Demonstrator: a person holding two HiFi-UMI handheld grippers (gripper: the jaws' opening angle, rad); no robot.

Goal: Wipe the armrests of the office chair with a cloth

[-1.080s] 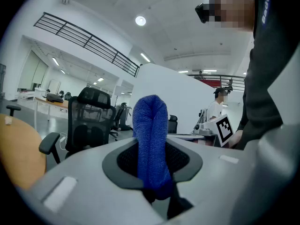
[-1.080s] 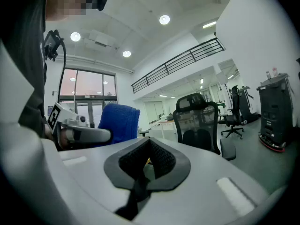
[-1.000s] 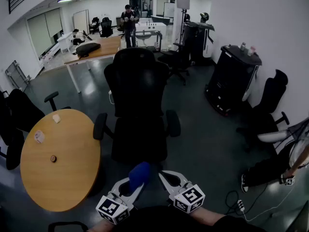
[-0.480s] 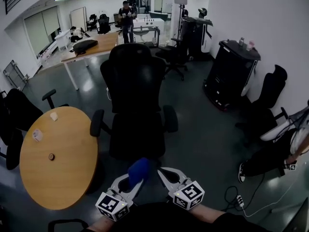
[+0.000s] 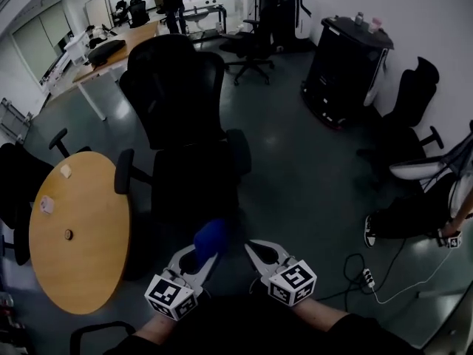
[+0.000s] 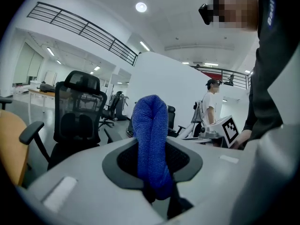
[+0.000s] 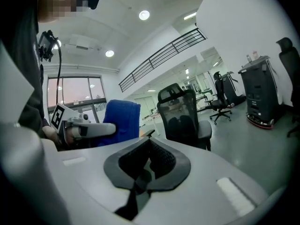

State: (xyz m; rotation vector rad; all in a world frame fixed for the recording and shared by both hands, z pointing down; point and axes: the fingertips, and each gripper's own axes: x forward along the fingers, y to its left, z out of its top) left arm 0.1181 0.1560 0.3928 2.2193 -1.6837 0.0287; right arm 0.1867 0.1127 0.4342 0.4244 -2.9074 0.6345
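The black office chair [image 5: 194, 183] stands ahead and a little left, its back to the far side, with the left armrest [image 5: 124, 172] and the right armrest [image 5: 238, 152] both bare. My left gripper [image 5: 198, 259] is shut on a folded blue cloth [image 5: 211, 237], held low before the seat's front edge. In the left gripper view the cloth [image 6: 151, 139] sticks up between the jaws, with the chair [image 6: 77, 111] beyond. My right gripper [image 5: 255, 251] is beside the left one, shut and holding nothing. The right gripper view shows the chair [image 7: 183, 114] and the cloth [image 7: 122, 121].
A round wooden table [image 5: 74, 235] stands close to the chair's left side. More black chairs [image 5: 22, 176] are at far left and right [image 5: 414, 98]. A black cabinet [image 5: 344, 58] is at the back right. A power strip and cable [image 5: 366, 276] lie on the floor, by a seated person's legs [image 5: 406, 224].
The chair and table have slid left and nearer in the head view as the view turned. Both grippers keep their places, the cloth still held in the left one.
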